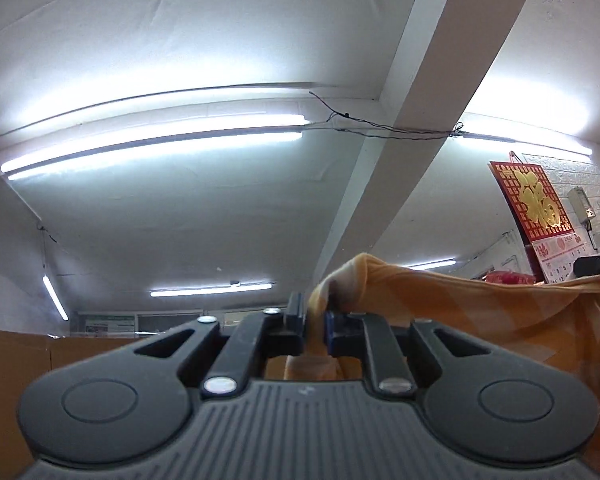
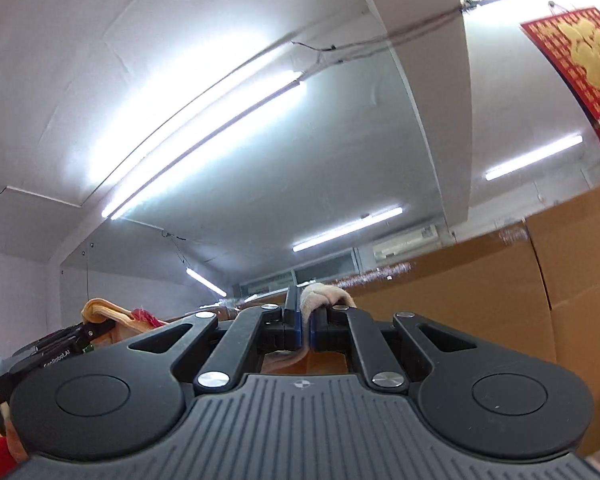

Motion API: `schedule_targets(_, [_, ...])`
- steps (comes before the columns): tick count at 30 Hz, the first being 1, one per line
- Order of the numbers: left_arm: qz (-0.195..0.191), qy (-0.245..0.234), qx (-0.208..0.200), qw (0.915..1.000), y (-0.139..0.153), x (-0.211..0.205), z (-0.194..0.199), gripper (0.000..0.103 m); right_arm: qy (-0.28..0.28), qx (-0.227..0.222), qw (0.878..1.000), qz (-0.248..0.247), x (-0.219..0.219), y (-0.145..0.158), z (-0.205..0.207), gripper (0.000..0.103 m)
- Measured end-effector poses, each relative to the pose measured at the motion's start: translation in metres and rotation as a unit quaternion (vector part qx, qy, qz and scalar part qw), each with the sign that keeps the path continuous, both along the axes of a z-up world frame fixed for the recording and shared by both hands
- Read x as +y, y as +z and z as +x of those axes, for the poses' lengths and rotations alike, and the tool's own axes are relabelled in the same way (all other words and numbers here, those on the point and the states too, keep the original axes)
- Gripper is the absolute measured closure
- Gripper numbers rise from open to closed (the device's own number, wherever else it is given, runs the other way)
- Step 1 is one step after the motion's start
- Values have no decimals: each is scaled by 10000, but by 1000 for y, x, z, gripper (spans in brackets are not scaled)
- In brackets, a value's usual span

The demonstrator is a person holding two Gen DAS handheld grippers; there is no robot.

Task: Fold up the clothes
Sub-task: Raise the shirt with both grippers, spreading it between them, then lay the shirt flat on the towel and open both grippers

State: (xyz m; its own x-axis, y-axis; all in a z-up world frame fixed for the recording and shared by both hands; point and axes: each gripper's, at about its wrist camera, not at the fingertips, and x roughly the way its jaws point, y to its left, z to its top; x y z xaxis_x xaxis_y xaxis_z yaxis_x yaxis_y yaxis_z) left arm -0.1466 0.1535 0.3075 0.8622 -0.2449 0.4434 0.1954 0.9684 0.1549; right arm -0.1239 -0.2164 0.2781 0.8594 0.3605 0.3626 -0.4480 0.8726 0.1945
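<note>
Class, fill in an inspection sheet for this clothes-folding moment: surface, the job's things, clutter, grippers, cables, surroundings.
Surface: nothing seen; both cameras point up at the ceiling.
Job's things: orange garment, held up, hanging between the grippers.
Clutter: cardboard boxes.
Grippers: left gripper shut on the garment's edge; right gripper shut on pale cloth of it.
Cables: thin wires strung along the ceiling.
Surroundings: tube lights, red wall calendar.

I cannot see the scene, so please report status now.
Left hand-held gripper shut on orange cloth. Right hand-held gripper shut on its pale edge. Both raised toward ceiling. Nothing blocking.
</note>
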Motion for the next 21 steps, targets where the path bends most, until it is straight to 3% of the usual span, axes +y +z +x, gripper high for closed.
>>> schedule_targets(4, [-30, 91, 358, 9993, -9, -4, 21, 87, -131, -63, 9996, -239, 16, -12, 3, 98])
schedule_targets(9, [75, 319, 1074, 9937, -39, -18, 78, 87, -316, 635, 9972, -241, 18, -40, 51, 98])
schedule_targets(13, [242, 587, 1682, 9837, -67, -35, 136, 87, -508, 1224, 9910, -172, 12, -68, 106, 98])
schedule_targets(16, [523, 976, 2245, 9682, -106, -56, 198, 86, -721, 1670, 9831, -207, 9, -97, 159, 98])
schedule_targets(18, [733, 1186, 2669, 9536, -137, -69, 240, 85, -849, 2028, 9752, -243, 7, -120, 198, 98])
schedule_targets(21, [964, 1460, 3486, 9208, -203, -83, 310, 78, -1089, 2592, 9590, -356, 9, -164, 255, 98])
